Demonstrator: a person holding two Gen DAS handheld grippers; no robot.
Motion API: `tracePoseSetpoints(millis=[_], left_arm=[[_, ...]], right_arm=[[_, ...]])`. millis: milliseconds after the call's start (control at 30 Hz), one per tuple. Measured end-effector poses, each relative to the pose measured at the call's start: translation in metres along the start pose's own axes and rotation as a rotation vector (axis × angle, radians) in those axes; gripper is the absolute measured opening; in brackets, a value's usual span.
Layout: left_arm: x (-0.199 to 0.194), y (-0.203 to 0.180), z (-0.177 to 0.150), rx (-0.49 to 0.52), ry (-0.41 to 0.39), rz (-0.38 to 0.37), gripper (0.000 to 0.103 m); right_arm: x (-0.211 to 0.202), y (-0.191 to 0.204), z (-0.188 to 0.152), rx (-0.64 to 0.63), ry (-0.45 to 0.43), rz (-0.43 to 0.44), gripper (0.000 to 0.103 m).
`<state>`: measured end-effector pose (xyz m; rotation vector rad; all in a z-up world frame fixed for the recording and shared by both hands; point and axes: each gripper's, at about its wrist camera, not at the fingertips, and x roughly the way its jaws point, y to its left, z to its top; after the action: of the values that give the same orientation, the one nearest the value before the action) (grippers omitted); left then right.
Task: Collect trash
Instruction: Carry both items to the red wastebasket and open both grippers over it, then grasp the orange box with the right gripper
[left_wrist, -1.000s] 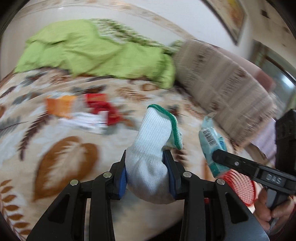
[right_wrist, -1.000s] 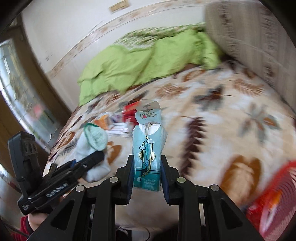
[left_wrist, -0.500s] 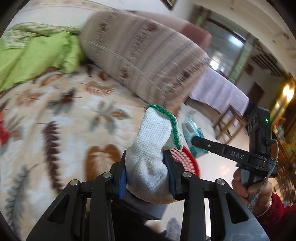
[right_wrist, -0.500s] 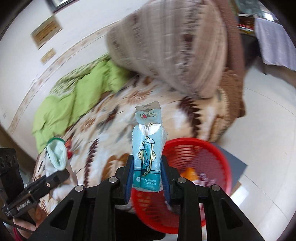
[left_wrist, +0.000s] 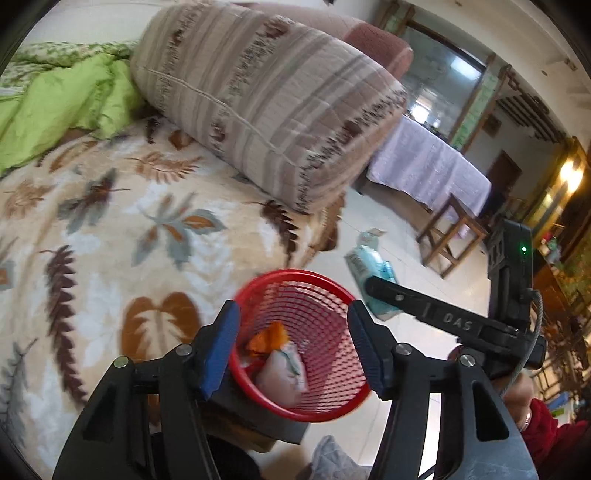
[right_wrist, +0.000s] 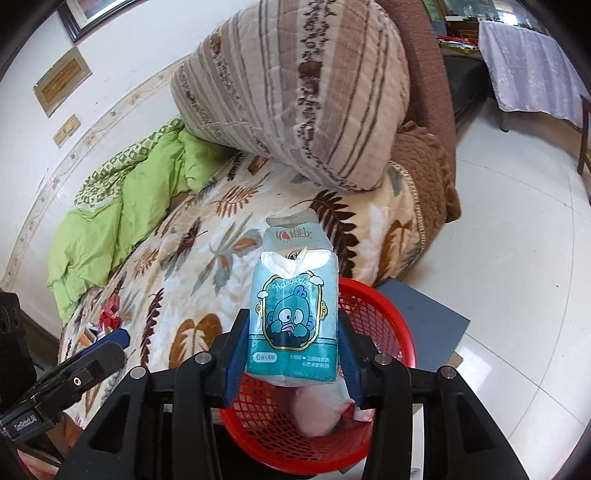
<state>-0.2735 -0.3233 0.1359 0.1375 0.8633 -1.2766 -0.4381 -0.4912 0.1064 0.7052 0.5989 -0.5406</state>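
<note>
A red mesh basket (left_wrist: 325, 295) stands on the floor beside the bed. My left gripper (left_wrist: 293, 345) is open and empty right above it. A white glove (left_wrist: 282, 373) and an orange scrap (left_wrist: 271, 336) lie inside the basket. My right gripper (right_wrist: 291, 363) is shut on a teal tissue pack (right_wrist: 293, 314) and holds it over the basket (right_wrist: 384, 314). The glove (right_wrist: 317, 410) shows in the basket below the pack. The right gripper with the pack (left_wrist: 373, 277) also shows in the left wrist view, at the basket's right rim.
The bed has a leaf-pattern blanket (left_wrist: 110, 236), a green quilt (left_wrist: 55, 107) and a large striped pillow (left_wrist: 266, 103). More litter (right_wrist: 107, 317) lies far back on the bed. A grey board (right_wrist: 424, 317) lies under the basket. A stool (left_wrist: 450, 236) and a covered table (left_wrist: 424, 166) stand beyond.
My left gripper has opened and the white glove has dropped into the red basket. Both grippers have swung from the bed to above the basket; the right one still holds the tissue pack.
</note>
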Motion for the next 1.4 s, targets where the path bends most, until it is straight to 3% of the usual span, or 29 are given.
tracePoseSetpoints(millis=[167, 233, 367, 533, 767, 967, 1133, 1267, 1400], left_arm=[[-0.025, 0.031, -0.005, -0.040, -0.033, 0.069, 0.060], [-0.036, 0.047, -0.009, -0.055, -0.045, 0.097, 0.061], [-0.051, 0.072, -0.015, -0.099, -0.062, 0.123, 0.061], [-0.071, 0.100, -0.021, -0.156, -0.092, 0.149, 0.061], [-0.111, 0.155, -0.030, -0.259, -0.158, 0.229, 0.061], [-0.158, 0.227, -0.049, -0.407, -0.234, 0.342, 0.061], [-0.203, 0.293, -0.074, -0.529, -0.298, 0.512, 0.061], [-0.238, 0.344, -0.102, -0.627, -0.342, 0.670, 0.061], [-0.260, 0.376, -0.123, -0.700, -0.359, 0.779, 0.061]], right_arm=[[0.010, 0.013, 0.000, -0.036, 0.007, -0.040, 0.050], [0.015, 0.015, 0.000, -0.053, 0.012, -0.061, 0.058], [0.023, 0.012, -0.004, -0.037, 0.047, -0.077, 0.058], [0.024, 0.025, -0.007, -0.037, 0.058, -0.032, 0.058], [0.048, 0.081, -0.012, -0.112, 0.121, 0.071, 0.058], [0.077, 0.168, -0.016, -0.241, 0.175, 0.213, 0.058], [0.102, 0.252, -0.035, -0.404, 0.208, 0.320, 0.058], [0.129, 0.340, -0.058, -0.573, 0.246, 0.422, 0.058], [0.161, 0.425, -0.085, -0.749, 0.284, 0.495, 0.060]])
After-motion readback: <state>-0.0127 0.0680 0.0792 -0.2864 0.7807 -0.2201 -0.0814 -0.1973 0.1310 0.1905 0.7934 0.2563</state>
